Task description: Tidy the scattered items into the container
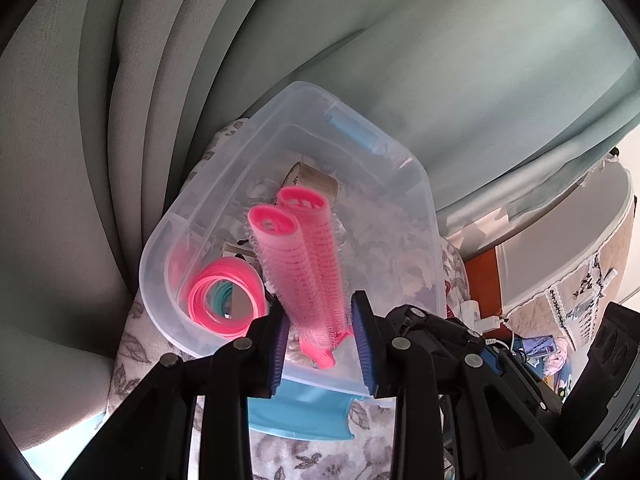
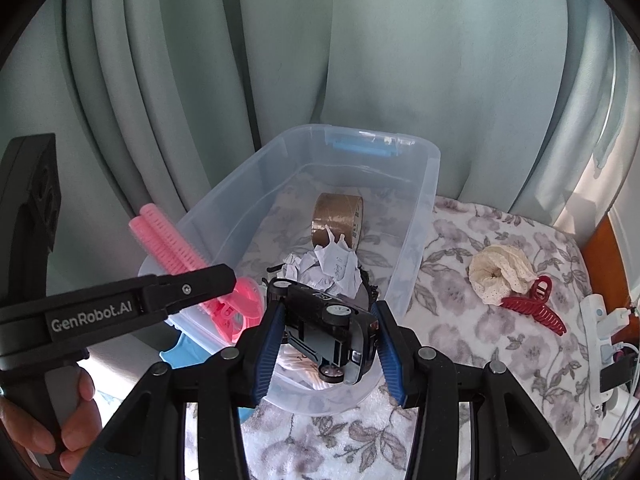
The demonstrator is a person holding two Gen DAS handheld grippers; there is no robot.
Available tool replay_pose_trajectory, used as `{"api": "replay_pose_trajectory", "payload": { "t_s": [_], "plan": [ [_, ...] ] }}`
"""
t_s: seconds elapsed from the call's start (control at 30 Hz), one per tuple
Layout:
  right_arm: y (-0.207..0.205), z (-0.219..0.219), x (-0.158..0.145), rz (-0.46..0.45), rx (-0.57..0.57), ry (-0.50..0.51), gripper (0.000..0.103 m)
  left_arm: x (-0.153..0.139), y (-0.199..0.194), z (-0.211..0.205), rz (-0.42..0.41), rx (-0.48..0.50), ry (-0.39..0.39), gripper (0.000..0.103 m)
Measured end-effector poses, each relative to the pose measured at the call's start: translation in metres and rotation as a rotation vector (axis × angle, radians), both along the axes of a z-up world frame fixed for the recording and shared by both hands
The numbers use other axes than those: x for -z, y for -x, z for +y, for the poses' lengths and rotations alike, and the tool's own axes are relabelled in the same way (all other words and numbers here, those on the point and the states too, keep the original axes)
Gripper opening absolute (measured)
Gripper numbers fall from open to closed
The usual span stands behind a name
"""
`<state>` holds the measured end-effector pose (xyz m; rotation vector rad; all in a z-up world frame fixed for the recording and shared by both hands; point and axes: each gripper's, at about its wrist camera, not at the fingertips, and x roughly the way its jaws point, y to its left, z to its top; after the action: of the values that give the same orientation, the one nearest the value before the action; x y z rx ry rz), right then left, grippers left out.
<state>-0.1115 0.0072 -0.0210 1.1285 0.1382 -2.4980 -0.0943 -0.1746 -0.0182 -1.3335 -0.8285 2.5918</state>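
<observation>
A clear plastic bin (image 1: 424, 200) (image 2: 420, 216) stands on a floral cloth. My left gripper (image 1: 320, 340) is shut on a pink hair-roller clip (image 1: 304, 256), held over the bin's near left corner; the clip (image 2: 168, 240) and that gripper (image 2: 192, 284) also show at the left of the right wrist view. My right gripper (image 2: 326, 344) is shut on a black toy car (image 2: 332, 336), upside down over the bin's near end. Inside lie a brown tape roll (image 2: 338, 216), crumpled paper (image 2: 332, 268) and pink rings (image 1: 224, 300).
A cream scrunchie (image 2: 500, 272) and a red claw clip (image 2: 536, 308) lie on the cloth right of the bin. A blue lid (image 1: 300, 416) rests under the bin's near edge. Curtains hang behind. A power strip (image 2: 600, 328) sits at the far right.
</observation>
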Motion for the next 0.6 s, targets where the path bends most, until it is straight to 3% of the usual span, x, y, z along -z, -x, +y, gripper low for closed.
{"api": "replay_pose_trajectory", "payload": {
  "t_s": [0.1,0.27,0.6],
  "plan": [
    [-0.001,-0.002,0.001,0.000,-0.012,-0.006,0.049,-0.001,-0.001,0.001,0.001,0.002,0.006,0.033],
    [-0.003,-0.001,0.000,0.002,-0.012,-0.002,0.052,-0.005,-0.004,0.004,0.010,0.009,0.010,0.047],
    [-0.010,0.008,-0.007,0.004,0.005,0.026,0.052,-0.012,-0.012,0.008,0.008,-0.005,0.041,0.054]
  ]
}}
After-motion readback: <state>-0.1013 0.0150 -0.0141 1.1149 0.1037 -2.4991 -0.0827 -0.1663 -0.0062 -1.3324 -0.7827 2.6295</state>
